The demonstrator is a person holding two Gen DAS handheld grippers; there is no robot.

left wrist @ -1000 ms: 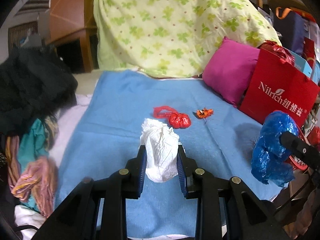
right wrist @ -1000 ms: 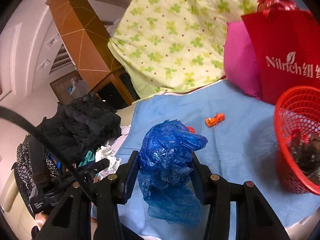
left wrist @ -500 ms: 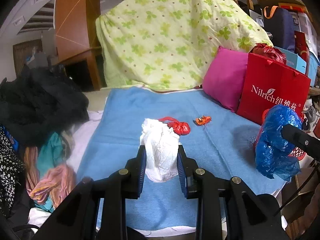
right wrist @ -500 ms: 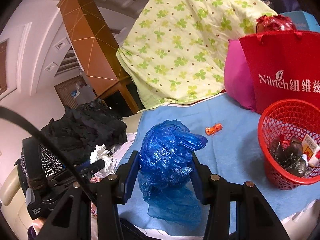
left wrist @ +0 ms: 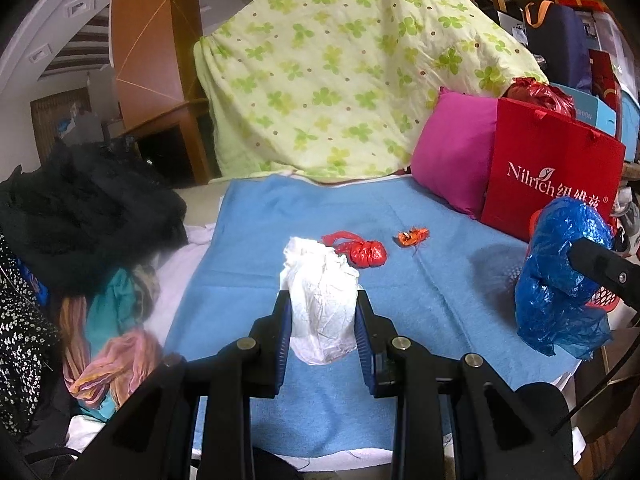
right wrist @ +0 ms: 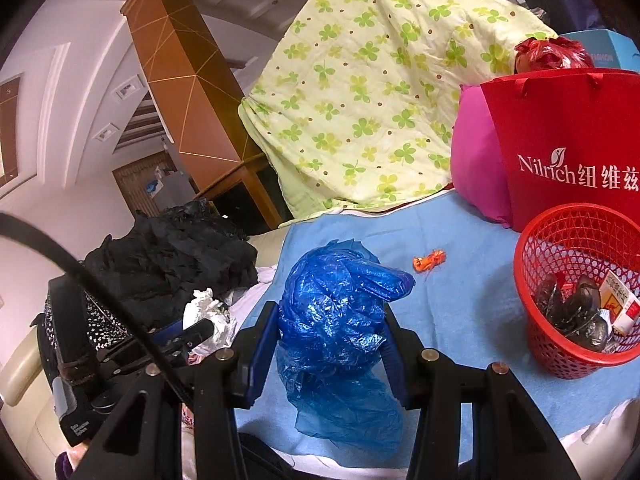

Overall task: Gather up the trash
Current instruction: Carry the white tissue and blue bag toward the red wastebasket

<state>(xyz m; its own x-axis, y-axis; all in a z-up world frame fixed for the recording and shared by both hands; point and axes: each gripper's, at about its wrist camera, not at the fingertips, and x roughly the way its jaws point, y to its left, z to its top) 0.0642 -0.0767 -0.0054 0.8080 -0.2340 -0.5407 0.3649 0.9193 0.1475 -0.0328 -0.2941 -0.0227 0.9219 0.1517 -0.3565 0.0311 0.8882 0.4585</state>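
With the right gripper [right wrist: 328, 340] clamping the crumpled blue plastic bag [right wrist: 336, 316], carry it fully over the red mesh basket [right wrist: 576, 280] near the blue blanket's [right wrist: 460, 304] right edge before releasing

Each camera sits on its own gripper, close behind the fingers, looking forward and a bit down at the blue blanket [left wrist: 400, 288]. Both see the green quilt [right wrist: 380, 92] at twelve o'clock and the red bag [left wrist: 552, 176] at two o'clock.
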